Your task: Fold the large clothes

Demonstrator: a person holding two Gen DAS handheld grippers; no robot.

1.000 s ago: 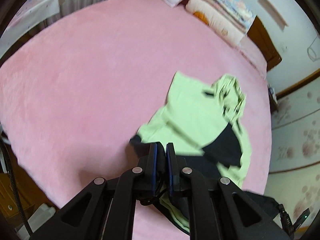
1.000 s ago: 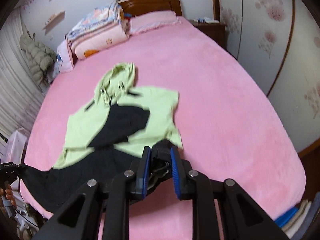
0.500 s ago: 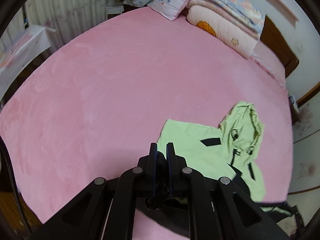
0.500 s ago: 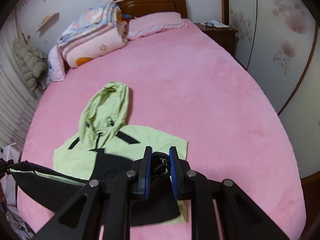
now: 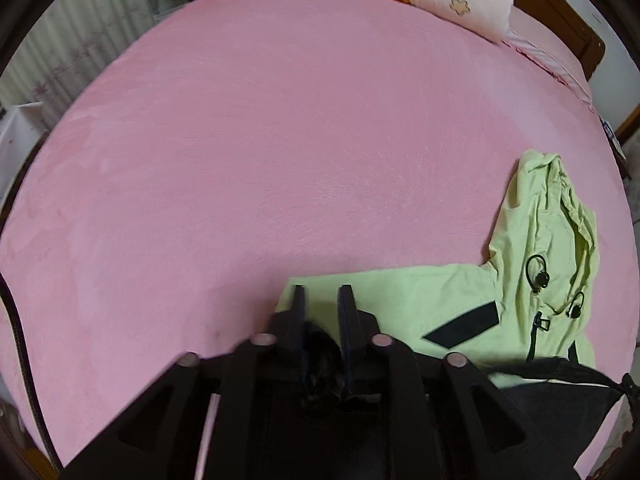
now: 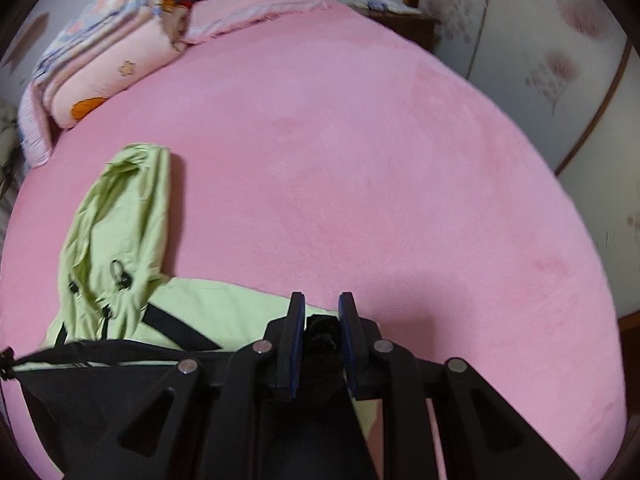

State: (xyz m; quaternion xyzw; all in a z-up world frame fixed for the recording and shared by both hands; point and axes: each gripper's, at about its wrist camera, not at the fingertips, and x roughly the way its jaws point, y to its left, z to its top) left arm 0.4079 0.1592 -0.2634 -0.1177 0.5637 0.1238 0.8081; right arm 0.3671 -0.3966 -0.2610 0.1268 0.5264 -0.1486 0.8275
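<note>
Left wrist view: the left gripper (image 5: 322, 294) pinches black hem cloth between narrow jaws, deep by the finger roots. The hoodie (image 5: 520, 280) lies on the pink bed (image 5: 280, 140), green chest and hood flat to the right. A second ago the garment was crumpled and blurred ahead of the fingers; now its top lies spread and the gripper sits over its near corner, so the black lower half has been drawn up and forward.

Right wrist view: the right gripper (image 6: 320, 304) likewise grips a black bunch of hem. The hoodie (image 6: 116, 220) lies left, hood towards the quilts (image 6: 104, 64). The black half hangs taut between both grippers, above the chest. I judge a bottom-to-top fold is under way; laying the hem down comes next.
</note>
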